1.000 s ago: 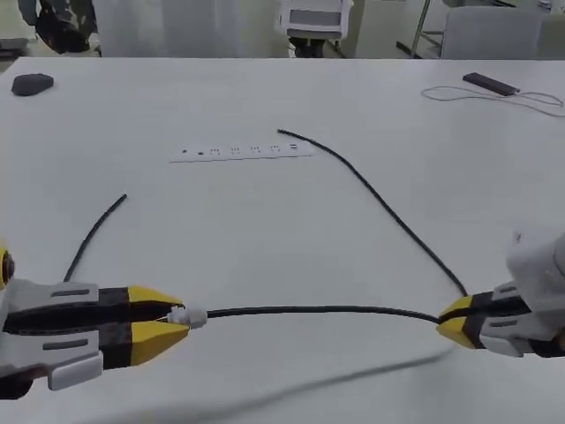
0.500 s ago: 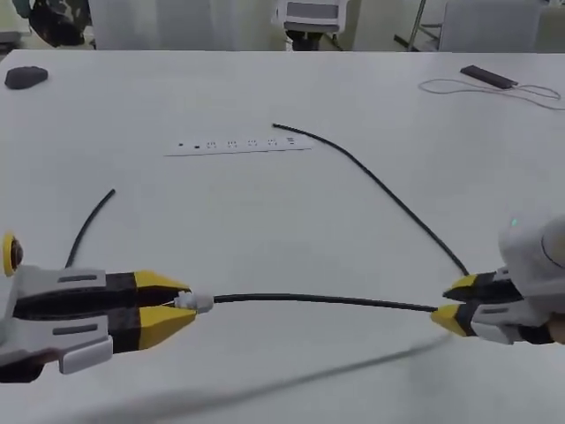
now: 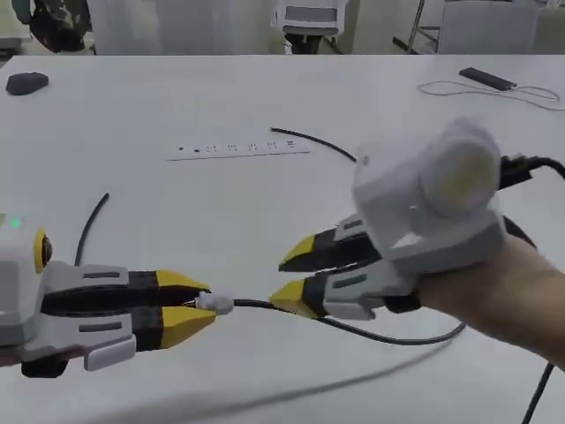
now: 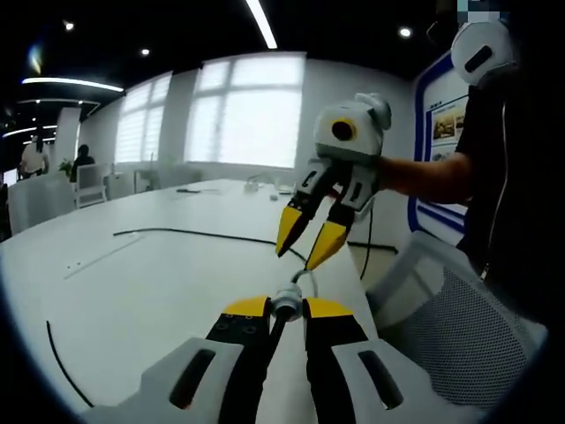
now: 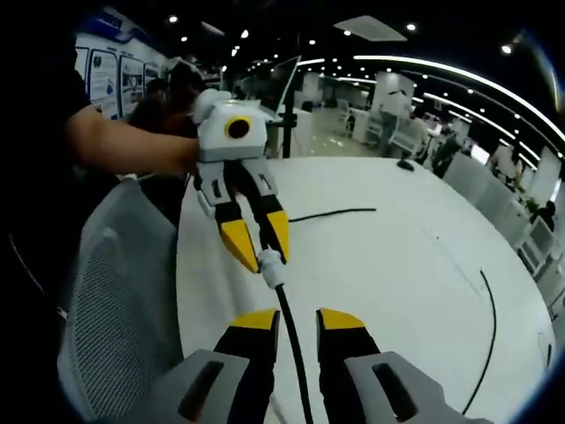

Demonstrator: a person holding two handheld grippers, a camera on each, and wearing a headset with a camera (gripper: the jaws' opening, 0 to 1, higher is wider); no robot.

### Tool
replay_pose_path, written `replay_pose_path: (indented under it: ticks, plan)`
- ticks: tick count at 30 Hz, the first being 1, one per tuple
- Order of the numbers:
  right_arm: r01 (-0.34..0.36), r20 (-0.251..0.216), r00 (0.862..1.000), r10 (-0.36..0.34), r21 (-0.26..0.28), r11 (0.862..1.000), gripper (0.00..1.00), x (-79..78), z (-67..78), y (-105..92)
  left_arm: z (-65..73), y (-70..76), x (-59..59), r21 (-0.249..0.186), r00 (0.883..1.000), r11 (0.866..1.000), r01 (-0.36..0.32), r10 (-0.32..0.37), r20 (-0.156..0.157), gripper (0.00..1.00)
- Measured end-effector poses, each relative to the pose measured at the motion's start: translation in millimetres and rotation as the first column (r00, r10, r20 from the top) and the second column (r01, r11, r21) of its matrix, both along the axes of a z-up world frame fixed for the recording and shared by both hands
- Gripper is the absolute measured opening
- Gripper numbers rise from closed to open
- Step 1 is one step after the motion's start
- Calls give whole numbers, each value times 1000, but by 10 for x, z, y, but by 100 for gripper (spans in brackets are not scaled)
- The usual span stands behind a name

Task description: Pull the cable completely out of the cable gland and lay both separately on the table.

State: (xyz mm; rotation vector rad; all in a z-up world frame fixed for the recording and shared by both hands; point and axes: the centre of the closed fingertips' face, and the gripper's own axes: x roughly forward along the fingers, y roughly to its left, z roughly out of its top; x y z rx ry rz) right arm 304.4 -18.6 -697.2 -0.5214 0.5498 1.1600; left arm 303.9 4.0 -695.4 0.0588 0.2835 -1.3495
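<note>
My left gripper point(image 3: 205, 306) is at the lower left, shut on the small white cable gland point(image 3: 215, 305). The black cable point(image 3: 388, 338) leaves the gland to the right, sags in a loop, and runs back towards the power strip. My right gripper point(image 3: 284, 280) hovers just right of the gland with its jaws open around the cable. In the right gripper view the cable point(image 5: 293, 340) passes between my open right gripper point(image 5: 297, 320), and the gland point(image 5: 270, 263) sits at the left gripper's tips. In the left gripper view the gland point(image 4: 284, 305) is pinched in my left gripper point(image 4: 287, 309).
A white power strip point(image 3: 238, 148) lies mid-table. A black mouse point(image 3: 26, 83) is at the far left, and a dark flat device with a thin white lead point(image 3: 487, 82) at the far right. Another stretch of black cable point(image 3: 88, 228) lies behind the left gripper.
My right gripper has let go of the cable at the right, opened, and moved left to just beside the gland. The cable, taut before, now hangs slack. The left gripper has hardly moved.
</note>
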Motion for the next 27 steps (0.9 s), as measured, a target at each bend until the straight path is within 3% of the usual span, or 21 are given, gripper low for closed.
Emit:
replay_pose_path:
  ticks: [2,3,4,15,19,20,21,23,27]
  plan:
    - [-43,-9,999,42,-44,998,10,-36,-86,54,1,-2,1,5,1000,1000,0,0,4,14]
    - [-62,31,997,64,-76,995,9,-7,-117,64,6,-3,1,4,1000,1000,1,-1,8,14]
    - [-83,38,996,87,-98,992,8,-20,-144,68,10,-3,-2,3,1000,1000,3,-3,7,14]
    - [-109,42,993,114,-106,988,0,-61,-161,135,-4,-49,-38,4,1000,1000,18,-18,6,14]
    - [-105,32,994,109,-98,990,0,-91,-159,114,-8,-60,-59,3,1000,1000,27,-27,6,14]
    - [-86,15,996,88,-91,992,0,-90,-160,106,-8,-64,-63,4,1000,1000,29,-29,10,14]
    - [-38,-38,999,36,-74,997,0,-104,-168,90,-10,-75,-72,8,999,999,35,-35,16,14]
    - [-53,-8,999,53,-77,996,0,-96,-148,60,0,-94,-72,6,999,999,38,-38,22,14]
    - [7,12,1000,-6,-118,993,0,-25,-172,-182,32,-46,-10,0,999,1000,18,-18,30,14]
